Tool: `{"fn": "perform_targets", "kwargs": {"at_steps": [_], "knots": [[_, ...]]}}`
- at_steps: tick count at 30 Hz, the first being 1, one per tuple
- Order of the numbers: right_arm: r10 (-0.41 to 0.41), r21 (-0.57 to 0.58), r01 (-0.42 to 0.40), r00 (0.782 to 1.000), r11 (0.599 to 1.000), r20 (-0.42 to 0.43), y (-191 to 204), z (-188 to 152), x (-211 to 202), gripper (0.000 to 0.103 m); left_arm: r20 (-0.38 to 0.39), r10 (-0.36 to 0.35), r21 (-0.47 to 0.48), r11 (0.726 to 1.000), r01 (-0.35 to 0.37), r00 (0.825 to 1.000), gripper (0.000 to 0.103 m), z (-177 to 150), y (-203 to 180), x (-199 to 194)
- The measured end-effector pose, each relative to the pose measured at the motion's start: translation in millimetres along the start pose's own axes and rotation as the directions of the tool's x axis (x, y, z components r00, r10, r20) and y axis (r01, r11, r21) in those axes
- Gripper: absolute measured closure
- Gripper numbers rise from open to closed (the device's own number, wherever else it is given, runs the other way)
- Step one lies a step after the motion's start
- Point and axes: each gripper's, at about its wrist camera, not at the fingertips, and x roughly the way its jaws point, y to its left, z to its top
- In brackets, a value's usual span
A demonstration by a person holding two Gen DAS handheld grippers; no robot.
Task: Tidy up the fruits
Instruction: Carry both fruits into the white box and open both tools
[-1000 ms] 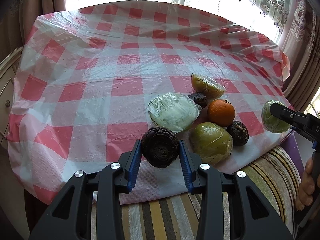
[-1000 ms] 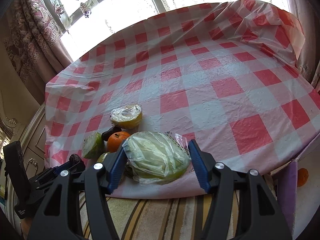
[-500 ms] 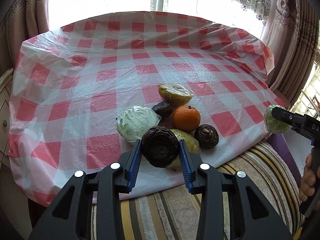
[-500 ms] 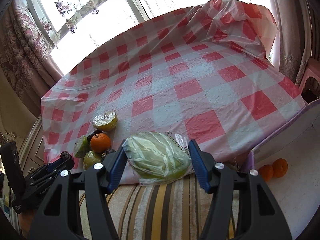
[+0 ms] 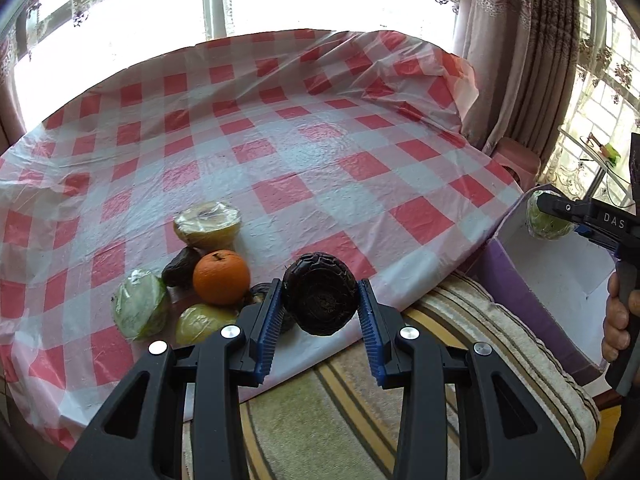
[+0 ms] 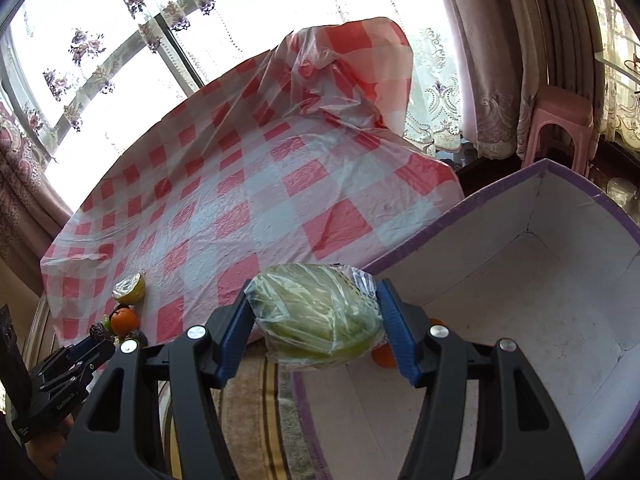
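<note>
- My left claw is clamped on a dark wrinkled fruit, held above the near edge of the worktop.
- My right claw is clamped on a plastic-wrapped green fruit, held over the near rim of the purple-edged box.
- An orange sits on the checked cloth in a tight cluster with wrapped fruit halves and darker fruits.
- Another orange lies inside the box, partly hidden by my right claw.

Daylight from the far window was blown out to white, glare sheened the plastic tablecloth, and fisheye distortion bent and darkened both views' edges.
</note>
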Motion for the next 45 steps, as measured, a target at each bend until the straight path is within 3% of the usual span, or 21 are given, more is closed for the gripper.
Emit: {"fn": "perform_targets", "kwargs": {"at_steps": [6, 12, 18, 21, 25, 27, 31, 38, 41, 45], "knots": [[-0.079, 0.075, 0.078, 0.997, 0.994, 0.008, -46.4, 3.4, -3.8, 0.042, -0.007, -0.077, 0.118, 0.990, 0.077, 0.997, 0.067, 23.5, -60.7, 13.2], [-0.145, 0.128, 0.145, 0.989, 0.981, -0.010, -78.0, 0.7, 2.0, 0.042, -0.024, -0.160, 0.243, 0.957, 0.161, 0.987, 0.067, 37.1, -129.7, 29.8], [-0.215, 0.156, 0.219, 0.976, 0.963, -0.039, -100.3, 0.4, 11.9, 0.042, -0.134, -0.248, 0.316, 0.907, 0.279, 0.959, 0.067, 33.9, -190.9, 62.4], [-0.222, 0.174, 0.231, 0.973, 0.957, -0.070, -108.1, 2.0, 22.7, 0.042, -0.219, -0.253, 0.351, 0.881, 0.318, 0.942, 0.067, 27.8, -218.3, 83.1], [-0.251, 0.183, 0.268, 0.961, 0.946, -0.112, -114.9, 2.9, 37.3, 0.042, -0.308, -0.208, 0.391, 0.862, 0.322, 0.929, 0.067, 15.5, -238.0, 110.8], [-0.259, 0.181, 0.279, 0.957, 0.943, -0.128, -116.9, 2.7, 44.2, 0.042, -0.325, -0.173, 0.429, 0.849, 0.308, 0.930, 0.067, 9.7, -245.2, 118.8], [-0.276, 0.165, 0.301, 0.948, 0.939, -0.156, -116.9, 3.4, 58.6, 0.042, -0.302, -0.083, 0.535, 0.810, 0.241, 0.950, 0.067, 3.8, -257.0, 127.1], [-0.268, 0.169, 0.309, 0.935, 0.936, -0.231, -122.7, -4.5, 87.0, 0.042, -0.308, 0.020, 0.624, 0.758, 0.187, 0.951, 0.066, -5.7, -260.2, 149.6], [-0.258, 0.168, 0.304, 0.933, 0.938, -0.249, -122.1, -7.0, 92.7, 0.041, -0.290, 0.073, 0.683, 0.714, 0.153, 0.954, 0.065, -14.6, -266.2, 154.2], [-0.270, 0.169, 0.319, 0.928, 0.933, -0.257, -123.9, -7.5, 93.9, 0.040, -0.267, 0.103, 0.700, 0.704, 0.119, 0.958, 0.061, -16.8, -265.8, 157.0]]}}
